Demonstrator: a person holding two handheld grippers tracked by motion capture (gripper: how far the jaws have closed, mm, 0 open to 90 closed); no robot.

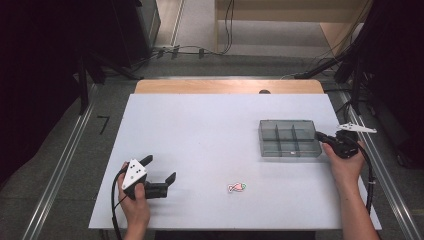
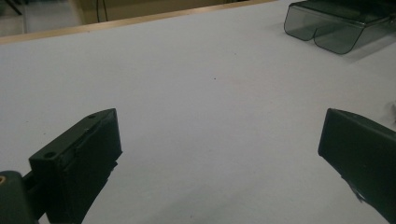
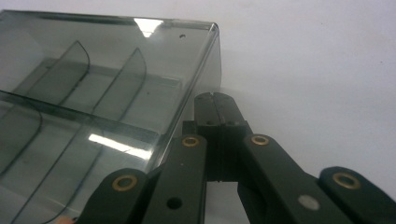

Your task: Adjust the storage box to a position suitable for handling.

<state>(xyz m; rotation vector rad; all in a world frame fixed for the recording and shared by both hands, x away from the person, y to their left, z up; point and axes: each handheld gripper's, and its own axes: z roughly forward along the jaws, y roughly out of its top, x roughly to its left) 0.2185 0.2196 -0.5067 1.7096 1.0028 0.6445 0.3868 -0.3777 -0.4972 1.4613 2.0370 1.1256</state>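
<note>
While the left tongs (image 1: pixel 159 169) rest low on the near left part of the white worktop (image 1: pixel 200 130), their jaws stand wide apart with nothing but bare surface between them; the left gripper view confirms this. The person's left hand (image 1: pixel 134 202) grips the body, with the grey three-cornered plate on top and the cable trailing back toward the near edge.

Right tongs (image 3: pixel 215 100): jaws pressed together, pad to pad, nothing between them. Tips lie just beside the right-hand wall of the smoky clear box (image 3: pixel 93 107), near its far corner. Whether they touch the wall cannot be told. In the high view the right hand (image 1: pixel 345 162) holds these tongs at the box's right end, pointing left.

Box: rectangular, transparent grey, open top, split by thin dividers into several compartments. It sits flat on the right half of the worktop, near the right edge. Compartments look empty in the right gripper view.

Small pink and green item (image 1: pixel 237 187) lies on the worktop at near centre, between the two hands, well apart from both tongs and from the box. Too small to identify.
</note>
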